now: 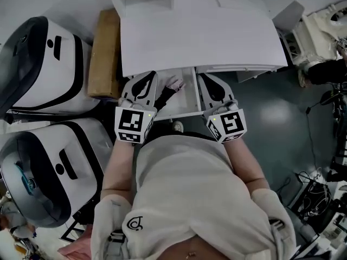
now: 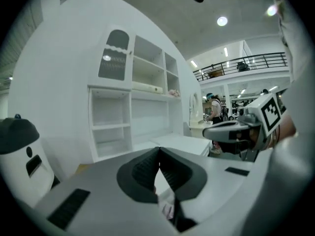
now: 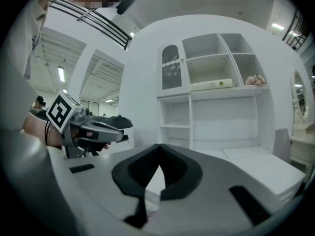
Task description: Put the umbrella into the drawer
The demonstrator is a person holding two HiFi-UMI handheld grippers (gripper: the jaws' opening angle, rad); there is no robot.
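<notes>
The umbrella [image 1: 172, 89], folded, pinkish with a dark handle, lies in the open white drawer [image 1: 187, 103] under the desk. My left gripper [image 1: 147, 79] is above the drawer's left side, jaws shut with nothing between them. My right gripper [image 1: 205, 80] is above the drawer's right edge, also shut and empty. In the left gripper view the left gripper [image 2: 159, 150] points about level at the shelves, a bit of the umbrella [image 2: 168, 210] shows below it, and the right gripper [image 2: 224, 130] is at the right. In the right gripper view the right gripper [image 3: 159, 146] has its pads touching.
The white desk top [image 1: 195, 31] spreads above the drawer, with a white shelf unit [image 3: 211, 97] behind it. A cardboard box [image 1: 105, 53] and two white-and-black machines [image 1: 43, 64] [image 1: 49, 167] stand at the left. Cables [image 1: 320, 194] lie on the floor at the right.
</notes>
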